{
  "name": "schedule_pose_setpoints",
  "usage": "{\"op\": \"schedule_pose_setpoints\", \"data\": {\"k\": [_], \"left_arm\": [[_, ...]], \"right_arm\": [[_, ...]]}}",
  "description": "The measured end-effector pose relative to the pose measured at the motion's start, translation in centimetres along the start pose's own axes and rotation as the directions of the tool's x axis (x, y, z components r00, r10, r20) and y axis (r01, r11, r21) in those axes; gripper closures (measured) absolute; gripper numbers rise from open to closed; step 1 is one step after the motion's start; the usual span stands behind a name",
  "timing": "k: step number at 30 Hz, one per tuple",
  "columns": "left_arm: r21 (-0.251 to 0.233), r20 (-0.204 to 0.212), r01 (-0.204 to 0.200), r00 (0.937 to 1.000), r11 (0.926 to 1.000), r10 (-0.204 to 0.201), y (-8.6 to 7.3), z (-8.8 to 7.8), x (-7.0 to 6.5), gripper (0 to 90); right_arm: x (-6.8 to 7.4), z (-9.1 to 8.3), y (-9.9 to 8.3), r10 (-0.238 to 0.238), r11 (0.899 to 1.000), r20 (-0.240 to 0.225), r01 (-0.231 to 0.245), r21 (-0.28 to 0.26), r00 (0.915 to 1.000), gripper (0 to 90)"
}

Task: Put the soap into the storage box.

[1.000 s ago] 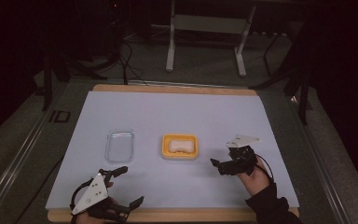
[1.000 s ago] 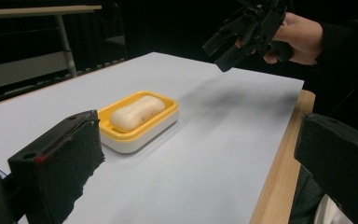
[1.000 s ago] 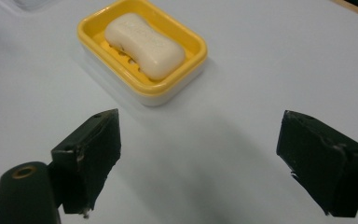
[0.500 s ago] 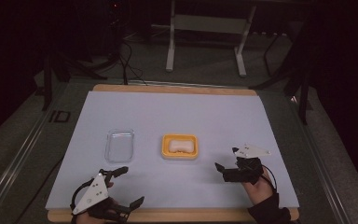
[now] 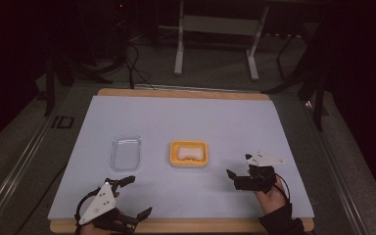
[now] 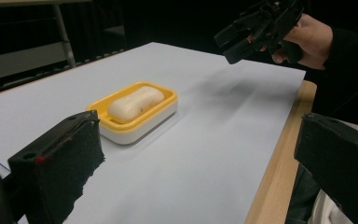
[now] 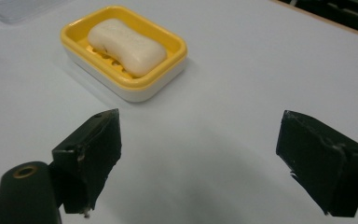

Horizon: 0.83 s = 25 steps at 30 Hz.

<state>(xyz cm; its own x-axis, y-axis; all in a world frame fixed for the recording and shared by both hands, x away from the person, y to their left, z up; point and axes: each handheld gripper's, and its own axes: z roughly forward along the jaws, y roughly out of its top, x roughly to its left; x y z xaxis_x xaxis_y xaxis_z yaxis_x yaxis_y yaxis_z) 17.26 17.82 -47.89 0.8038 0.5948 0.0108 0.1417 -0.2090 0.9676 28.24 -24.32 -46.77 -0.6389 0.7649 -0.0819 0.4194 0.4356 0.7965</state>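
Observation:
A yellow soap dish (image 5: 189, 153) with a white bar of soap (image 5: 189, 152) stands in the middle of the white table sheet. My right gripper (image 5: 232, 178) hovers to the right of the dish, pointing at it, jaws open with nothing between them. In the right gripper view the dish (image 7: 135, 85) and soap (image 7: 126, 45) lie ahead of the open right gripper (image 7: 205, 158). My left gripper (image 5: 137, 196) rests open near the front left edge. The left gripper view has the dish (image 6: 137, 122) beyond the open left gripper (image 6: 198, 163), and the right gripper (image 6: 230, 42) farther off.
A clear plastic tray (image 5: 126, 152) lies left of the dish, its corner showing in the right gripper view (image 7: 14, 9). The wooden table edge (image 5: 186, 226) runs along the front. Metal stand legs (image 5: 178, 54) and cables sit on the dark floor behind the table.
My right gripper has drawn back a little toward the near edge, away from the soap dish, jaws still open. The left gripper has not moved.

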Motion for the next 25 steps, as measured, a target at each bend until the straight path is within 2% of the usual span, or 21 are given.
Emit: {"op": "schedule_pose_setpoints", "data": {"k": [25], "left_arm": [[0.005, -0.008, 0.000, 1.0000, 1.0000, 0.000, -0.06, -0.01, 0.05, 1.2]], "right_arm": [[-0.21, 0.20, -0.18, -0.004, 1.000, -0.002, 0.004, 0.006, 1.0000, 14.0]]}}
